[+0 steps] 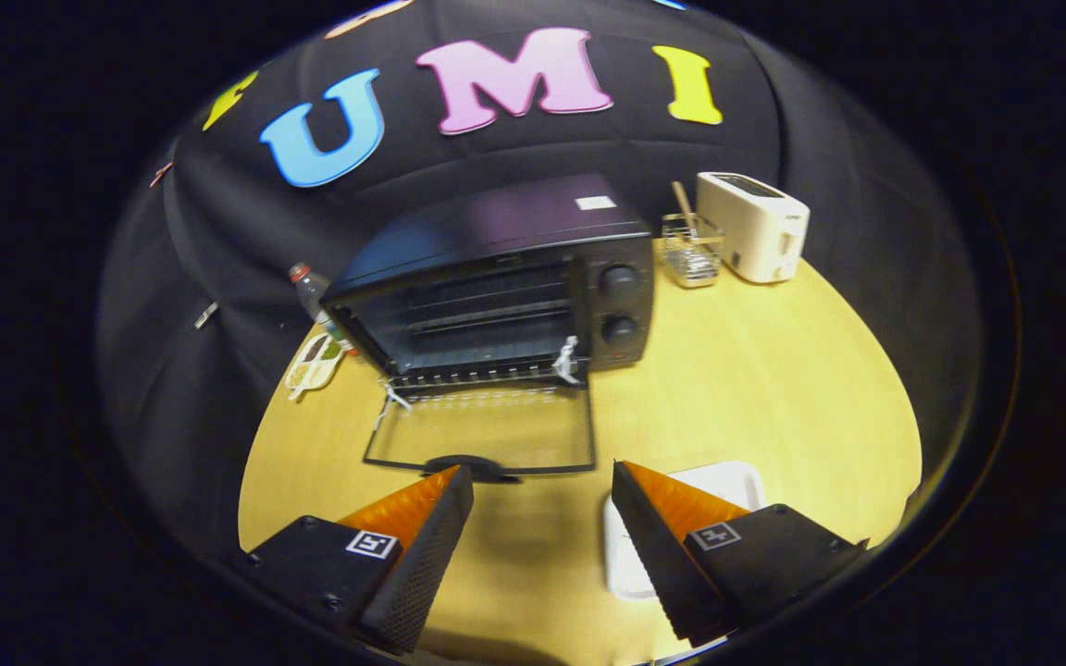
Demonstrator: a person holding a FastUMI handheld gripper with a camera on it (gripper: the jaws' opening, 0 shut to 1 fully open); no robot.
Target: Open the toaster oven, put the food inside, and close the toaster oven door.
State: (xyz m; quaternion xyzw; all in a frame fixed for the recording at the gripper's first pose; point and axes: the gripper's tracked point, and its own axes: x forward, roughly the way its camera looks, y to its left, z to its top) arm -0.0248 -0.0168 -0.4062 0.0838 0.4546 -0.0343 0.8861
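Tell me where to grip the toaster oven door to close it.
Take the dark handle at the front edge of the open toaster oven door, which lies flat on the table. Come from the front: the open gripper already faces it, the handle just ahead of its fingers.

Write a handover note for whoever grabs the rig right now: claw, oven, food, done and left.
Claw: open, holding nothing, fingers spread just short of the door's front edge.
Oven: on the table, door fully down and flat; rack inside looks bare.
White plate: on the table under and beside the right finger; I can't make out food on it, partly hidden.
Done: door opened.
Left: pick up the food, put it in the oven, close the door.
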